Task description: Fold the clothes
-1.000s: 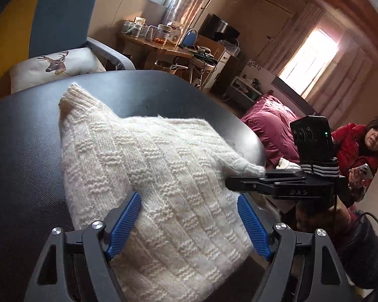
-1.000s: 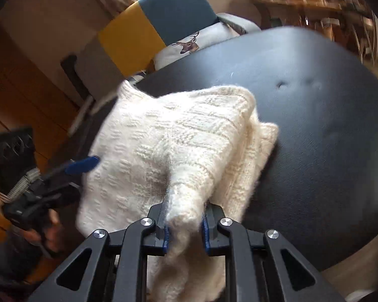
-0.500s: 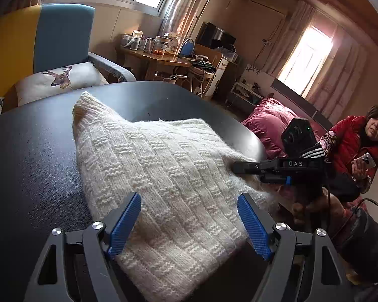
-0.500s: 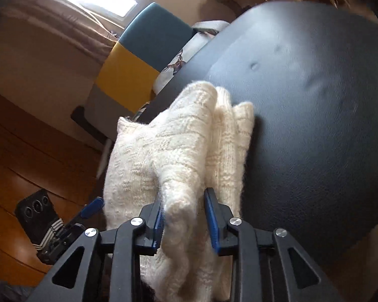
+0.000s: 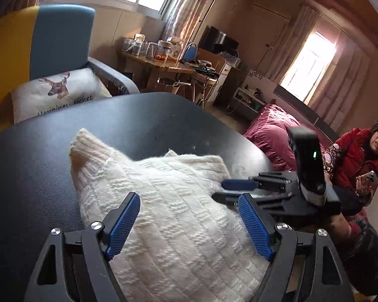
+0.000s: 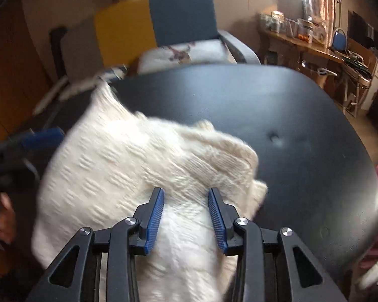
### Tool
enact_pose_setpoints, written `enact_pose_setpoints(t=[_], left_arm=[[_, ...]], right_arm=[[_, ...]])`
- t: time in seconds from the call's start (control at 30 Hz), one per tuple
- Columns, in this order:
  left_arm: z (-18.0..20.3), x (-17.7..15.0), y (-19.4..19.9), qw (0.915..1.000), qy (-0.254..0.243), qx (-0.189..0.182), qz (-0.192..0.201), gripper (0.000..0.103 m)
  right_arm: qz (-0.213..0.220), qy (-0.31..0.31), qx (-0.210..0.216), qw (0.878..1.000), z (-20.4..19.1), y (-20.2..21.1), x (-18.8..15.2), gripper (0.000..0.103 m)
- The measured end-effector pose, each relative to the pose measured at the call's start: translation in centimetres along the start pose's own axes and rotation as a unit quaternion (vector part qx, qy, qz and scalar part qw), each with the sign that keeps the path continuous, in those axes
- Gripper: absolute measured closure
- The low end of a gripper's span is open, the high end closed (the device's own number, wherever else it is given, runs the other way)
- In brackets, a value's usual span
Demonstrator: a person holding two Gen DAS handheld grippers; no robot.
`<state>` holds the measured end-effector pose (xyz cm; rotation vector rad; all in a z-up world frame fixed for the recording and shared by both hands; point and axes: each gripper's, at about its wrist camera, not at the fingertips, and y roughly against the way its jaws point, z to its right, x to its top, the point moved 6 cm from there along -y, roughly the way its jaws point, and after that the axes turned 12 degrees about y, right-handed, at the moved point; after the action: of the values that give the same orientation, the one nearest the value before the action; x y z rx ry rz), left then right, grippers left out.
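A cream knitted sweater (image 5: 163, 188) lies folded over on the black round table (image 5: 37, 176), bunched into thick layers. My left gripper (image 5: 189, 198) hovers open just above its near part, blue pads wide apart, holding nothing. In the left wrist view my right gripper (image 5: 219, 190) reaches in from the right at the sweater's edge. In the right wrist view the right gripper (image 6: 186, 191) stands open over the sweater (image 6: 113, 156), whose knit lies loose between and under the fingers. A blue pad of the left gripper (image 6: 42, 136) shows at the far left, blurred.
A blue and yellow armchair (image 5: 60, 47) with a deer cushion (image 5: 55, 93) stands behind the table (image 6: 302, 125). A seated person in a red jacket (image 5: 357, 156) is at the right, beside pink bedding (image 5: 269, 130). A cluttered wooden desk (image 5: 158, 60) is beyond.
My right gripper, shut on a fold of the sweater a second ago, has carried it over the garment and opened. The sweater is now more bunched. The left gripper stayed open.
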<state>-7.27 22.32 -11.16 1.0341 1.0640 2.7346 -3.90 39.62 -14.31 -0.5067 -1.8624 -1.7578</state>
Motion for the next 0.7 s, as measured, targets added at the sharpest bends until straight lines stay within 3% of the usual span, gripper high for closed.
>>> enact_pose_setpoints(t=[0.07,0.13,0.27,0.4,0.5,0.6,0.7], left_arm=[[-1.3,-0.5,-2.1,0.9994,0.017,0.007,-0.03,0.02],[-1.5,-1.3,-2.5,0.9998,0.011,0.005,-0.017,0.02],[-0.8,-2.1,-2.7,0.9988,-0.031,0.037,-0.004,0.02],[-0.8,-1.1,-1.1,0.9995,0.001,0.029,0.011,0.02],[-1.2,-0.4,1.1,0.9986,0.038,0.021,0.031,0.019],[-2.7,-0.7,3.3,0.9965,0.07,0.022,0.04,0.014],[-5.5,-1.6,4.3,0.9906,0.135,0.008,0.021,0.012]], right_arm=[[0.021,-0.014,0.008,1.0,0.5,0.2,-0.7,0.067],[0.031,-0.022,0.014,0.999,0.7,0.3,-1.0,0.067],[0.051,-0.038,0.024,0.998,1.2,0.6,-1.8,0.067],[0.071,-0.054,0.035,0.995,1.7,0.8,-2.5,0.067],[0.06,-0.072,0.067,0.993,2.6,1.2,-2.2,0.067],[0.072,-0.122,0.113,0.983,4.1,3.4,-2.1,0.063],[0.093,-0.205,0.195,0.955,6.0,5.7,-3.6,0.048]])
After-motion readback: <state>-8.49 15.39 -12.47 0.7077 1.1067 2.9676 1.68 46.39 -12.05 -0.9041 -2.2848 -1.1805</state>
